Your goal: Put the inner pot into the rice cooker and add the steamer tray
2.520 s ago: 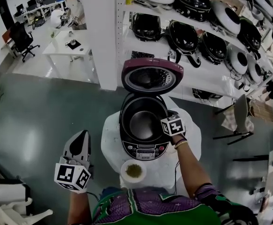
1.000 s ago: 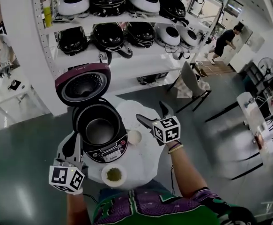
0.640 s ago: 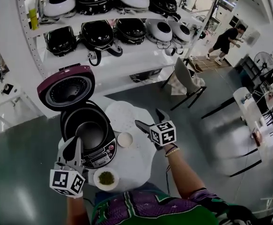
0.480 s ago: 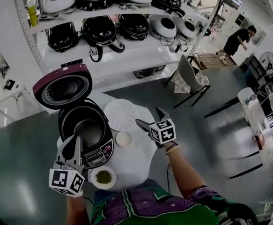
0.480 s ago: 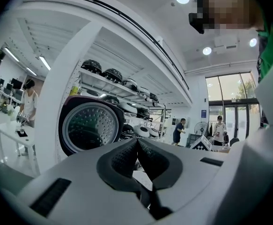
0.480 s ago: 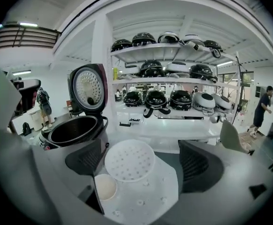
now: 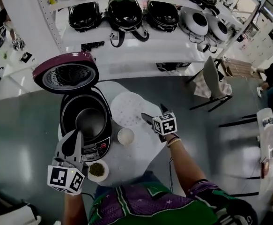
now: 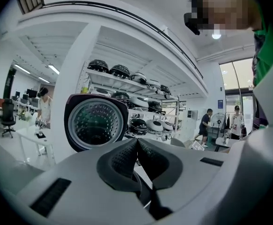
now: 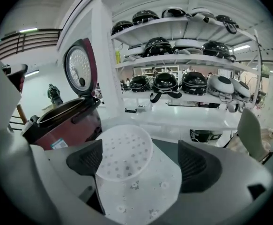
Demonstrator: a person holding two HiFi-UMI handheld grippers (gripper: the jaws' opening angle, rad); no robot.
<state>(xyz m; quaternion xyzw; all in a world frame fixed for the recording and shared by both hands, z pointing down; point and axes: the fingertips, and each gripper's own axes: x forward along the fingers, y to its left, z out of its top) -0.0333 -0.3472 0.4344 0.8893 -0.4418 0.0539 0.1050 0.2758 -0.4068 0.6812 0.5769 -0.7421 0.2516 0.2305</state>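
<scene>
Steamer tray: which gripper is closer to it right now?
Right. The right gripper, open, is just beside the steamer tray; the left gripper, shut, is by the rice cooker front, farther off.

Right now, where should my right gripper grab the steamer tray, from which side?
Pinch the steamer tray by the rim nearest the right gripper, coming from its right: it lies flat, the rice cooker crowds its left, and the open jaws face it.
</scene>
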